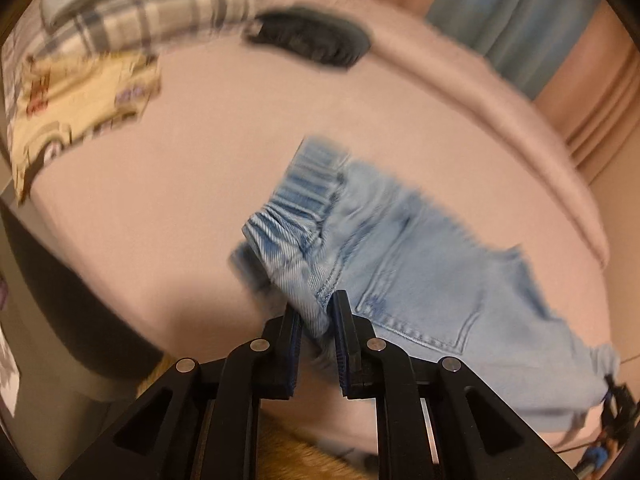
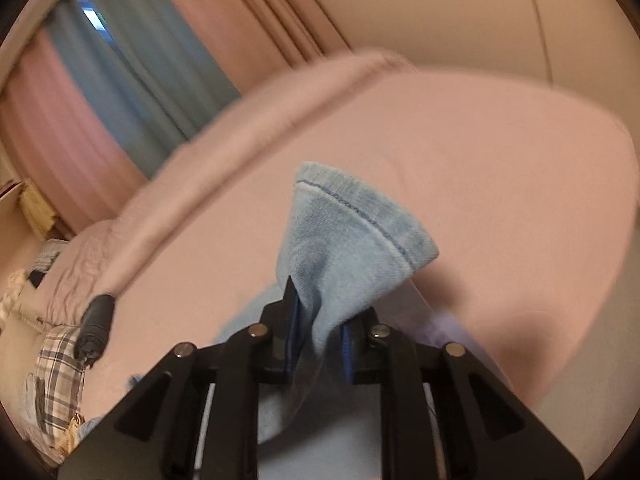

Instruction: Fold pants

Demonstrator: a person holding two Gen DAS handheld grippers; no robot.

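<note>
Denim pants (image 1: 400,264) pinched in both claws

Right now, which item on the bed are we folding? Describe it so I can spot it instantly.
Start from the pink bed that fills both views. Held above its middle are the pants: the left claw grips the waistband end, the right claw the stitched hem. They are the only light-blue denim there, unlike the plaid cloth and cream printed fabric at the far edge.

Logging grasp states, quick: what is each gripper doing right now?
Left gripper: shut on the jeans, near the elastic waistband.
Right gripper: shut on the jeans, at a hemmed leg end.
</note>
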